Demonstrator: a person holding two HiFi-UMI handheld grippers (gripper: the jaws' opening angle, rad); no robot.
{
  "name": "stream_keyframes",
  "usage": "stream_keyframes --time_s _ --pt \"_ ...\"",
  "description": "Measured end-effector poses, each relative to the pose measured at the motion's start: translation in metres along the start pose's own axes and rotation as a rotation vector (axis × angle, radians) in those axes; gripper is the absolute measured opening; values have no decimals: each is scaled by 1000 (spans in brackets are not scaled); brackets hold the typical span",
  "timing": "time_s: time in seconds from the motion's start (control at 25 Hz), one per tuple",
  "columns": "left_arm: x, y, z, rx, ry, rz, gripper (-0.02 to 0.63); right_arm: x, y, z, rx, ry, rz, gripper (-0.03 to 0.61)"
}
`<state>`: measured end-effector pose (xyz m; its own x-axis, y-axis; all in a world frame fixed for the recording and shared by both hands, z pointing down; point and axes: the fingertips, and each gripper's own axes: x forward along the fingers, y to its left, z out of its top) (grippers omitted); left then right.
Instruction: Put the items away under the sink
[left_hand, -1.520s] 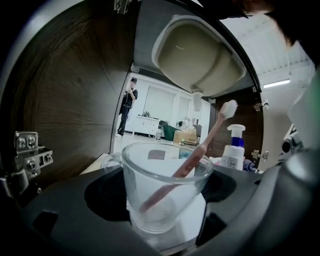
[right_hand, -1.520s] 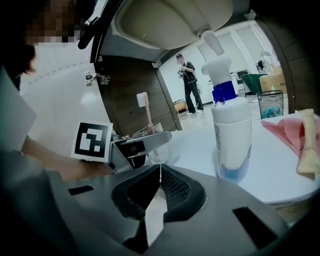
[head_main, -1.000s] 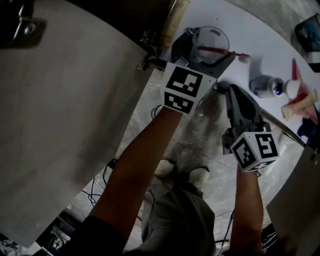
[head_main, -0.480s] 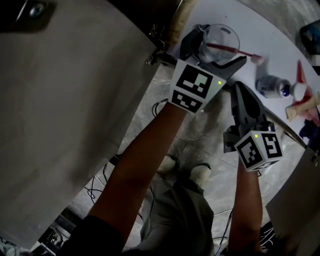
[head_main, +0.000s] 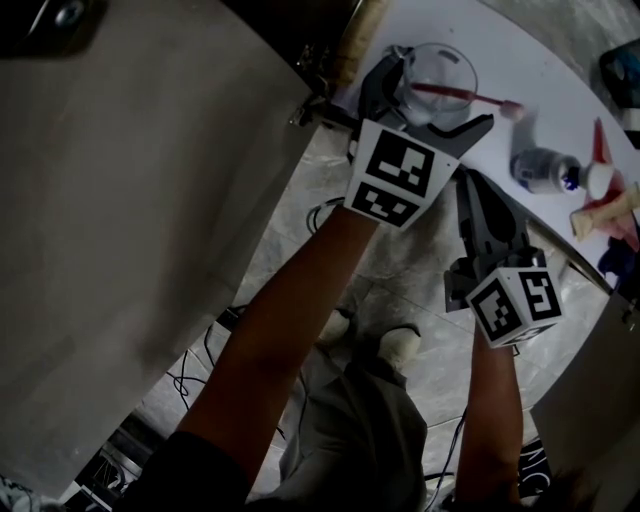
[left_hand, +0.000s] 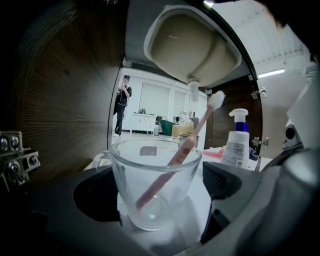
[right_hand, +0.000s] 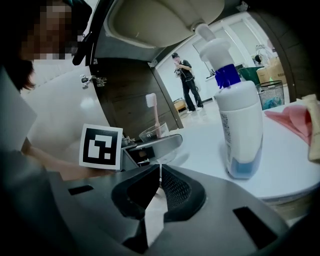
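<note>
Evidently we are at the release. The glass (left_hand: 152, 182) with its pink toothbrush (left_hand: 189, 142) stands upright on the white shelf (right_hand: 295, 165) under the sink bowl (left_hand: 195, 45), at the shelf's left end. The left gripper (left_hand: 160, 192) has just been opening its jaws, which now stand wide on either side of the glass without pressing it. We judge the next move is a straight pull back toward us. The cabinet wall and its hinge (left_hand: 17, 155) are close on the left, and the pump bottle (right_hand: 240, 125) stands to the right. The right gripper (right_hand: 160, 172) waits near, jaws together and empty.
</note>
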<state>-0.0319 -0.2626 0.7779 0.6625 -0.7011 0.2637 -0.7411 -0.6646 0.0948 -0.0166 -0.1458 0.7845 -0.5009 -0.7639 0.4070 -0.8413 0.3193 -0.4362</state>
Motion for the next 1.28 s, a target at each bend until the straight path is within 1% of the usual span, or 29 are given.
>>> stream_keyframes --time_s 0.12,0.32,0.48,0.64,0.84,1.04,1.08,1.12,1.16,1.2,1.28 --pt "0 0 -2 26 9 13 500 0 4 -4 -8 13 13 35" --pt "-9 -2 -1 33 -32 26 499 0 6 -11 4 18 7 35" --pt "-16 -2 -4 44 -18 64 499 -1 6 -14 4 24 5 35" --pt "-28 -11 -12 -1 -14 52 499 -7 6 -16 12 29 -1 37" --pt "-42 -18 -18 -31 10 25 497 -16 5 -16 18 27 -27 35" --pt "-72 -21 -5 -80 -39 34 491 -28 10 -14 35 5 -65 35" --pt "-78 -23 -3 -88 -38 34 479 -31 13 -14 38 5 -69 37" --pt "-85 -24 -2 -85 -32 36 427 -33 16 -13 38 7 -72 37" --pt "-92 -27 0 -71 -23 39 283 -36 19 -13 37 11 -75 35" --pt "-99 -30 1 -55 -15 38 202 -39 22 -12 38 15 -77 35" --pt "-109 -39 3 -44 3 18 202 -43 30 -10 44 18 -78 35"
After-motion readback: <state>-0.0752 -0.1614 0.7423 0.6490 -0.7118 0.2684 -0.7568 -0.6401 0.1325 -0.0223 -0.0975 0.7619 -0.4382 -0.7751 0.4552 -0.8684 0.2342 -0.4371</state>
